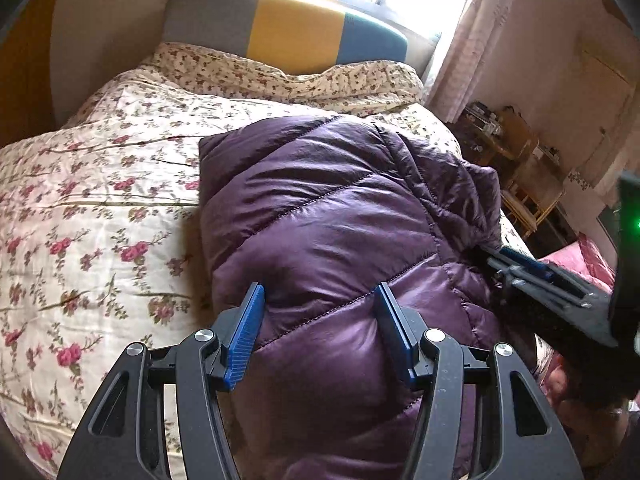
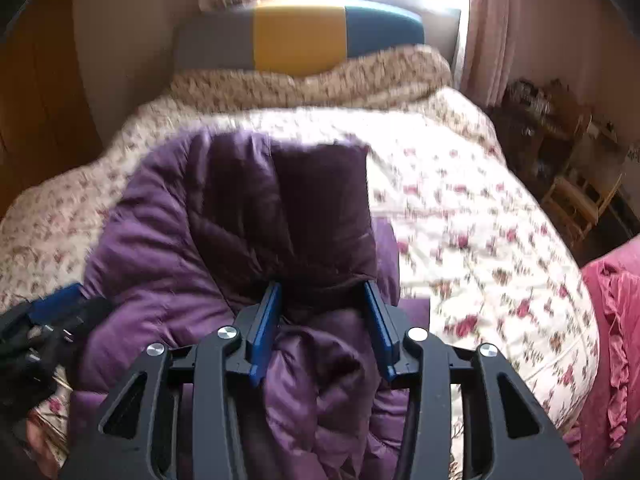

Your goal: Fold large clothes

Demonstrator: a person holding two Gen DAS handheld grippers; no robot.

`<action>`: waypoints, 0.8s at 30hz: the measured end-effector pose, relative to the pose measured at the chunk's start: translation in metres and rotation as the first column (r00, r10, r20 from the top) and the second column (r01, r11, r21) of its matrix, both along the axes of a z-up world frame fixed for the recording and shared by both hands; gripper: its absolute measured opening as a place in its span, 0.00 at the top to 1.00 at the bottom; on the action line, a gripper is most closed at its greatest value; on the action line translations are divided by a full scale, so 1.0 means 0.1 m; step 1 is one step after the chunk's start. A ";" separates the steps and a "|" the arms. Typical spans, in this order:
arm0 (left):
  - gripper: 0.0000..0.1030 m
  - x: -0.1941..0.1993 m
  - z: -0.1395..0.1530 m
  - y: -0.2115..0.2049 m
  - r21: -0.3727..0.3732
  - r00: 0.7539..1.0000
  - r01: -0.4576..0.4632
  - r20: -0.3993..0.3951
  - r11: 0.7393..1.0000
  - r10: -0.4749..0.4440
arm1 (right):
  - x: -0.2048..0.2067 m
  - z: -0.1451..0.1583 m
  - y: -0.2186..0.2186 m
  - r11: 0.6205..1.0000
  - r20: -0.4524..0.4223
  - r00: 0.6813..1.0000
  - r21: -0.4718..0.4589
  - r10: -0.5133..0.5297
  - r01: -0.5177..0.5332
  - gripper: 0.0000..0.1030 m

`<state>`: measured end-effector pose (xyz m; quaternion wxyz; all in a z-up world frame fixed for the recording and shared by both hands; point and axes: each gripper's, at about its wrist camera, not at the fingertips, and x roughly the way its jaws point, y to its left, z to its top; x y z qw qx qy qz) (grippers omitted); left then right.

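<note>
A shiny purple quilted down jacket (image 1: 320, 216) lies bunched on a floral bedspread (image 1: 100, 208). My left gripper (image 1: 320, 300) hovers over the jacket's near end with its blue jaws wide open and empty. My right gripper (image 1: 532, 276) shows at the jacket's right edge in the left wrist view. In the right wrist view the right gripper (image 2: 322, 292) is open, its jaws on either side of a raised dark fold of the jacket (image 2: 312, 208); the view is motion-blurred. The left gripper (image 2: 56, 304) shows at the left there.
The bed has a grey, yellow and teal headboard (image 1: 288, 28) under a bright window. Wooden chairs and clutter (image 1: 520, 160) stand right of the bed. A pink ruffled cloth (image 2: 616, 320) lies at the bed's right side.
</note>
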<state>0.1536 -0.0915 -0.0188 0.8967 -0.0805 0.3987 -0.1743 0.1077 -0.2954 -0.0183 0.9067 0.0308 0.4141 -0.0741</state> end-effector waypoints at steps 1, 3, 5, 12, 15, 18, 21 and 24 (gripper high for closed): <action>0.45 0.01 -0.02 -0.02 -0.001 1.000 0.010 -0.003 1.000 -0.010 | -0.02 -0.08 -0.02 1.000 -0.014 1.000 0.005 -0.007 0.007 0.61; 0.45 0.01 -0.05 -0.05 0.000 1.000 0.024 -0.003 1.000 -0.024 | -0.10 -0.24 -0.04 1.000 -0.031 0.999 0.008 -0.025 0.026 0.62; 0.45 -0.01 -0.10 -0.09 0.007 0.999 0.039 0.000 0.999 -0.039 | -0.18 -0.33 -0.07 0.999 -0.034 0.998 0.020 -0.048 0.049 0.63; 0.45 -0.06 -0.30 -0.20 0.050 0.995 0.094 0.018 0.994 -0.095 | -0.37 -0.54 -0.02 0.997 0.019 0.998 -0.026 -0.067 0.067 0.63; 0.45 0.01 -0.38 -0.19 0.045 0.996 0.090 -0.004 0.995 -0.090 | -0.37 -0.64 -0.05 0.998 0.044 0.997 -0.006 -0.068 0.069 0.63; 0.44 0.08 -0.48 -0.21 0.039 0.996 0.089 -0.017 0.995 -0.088 | -0.35 -0.69 -0.07 0.998 0.061 0.996 0.010 -0.064 0.063 0.63; 0.43 0.12 -0.57 -0.22 0.047 0.995 0.095 -0.010 0.994 -0.095 | -0.35 -0.75 -0.08 0.997 0.078 0.995 0.029 -0.069 0.067 0.63; 0.43 0.11 -0.63 -0.24 0.048 0.995 0.095 0.006 0.994 -0.095 | -0.38 -0.72 -0.08 0.995 0.086 0.993 0.067 -0.081 0.076 0.62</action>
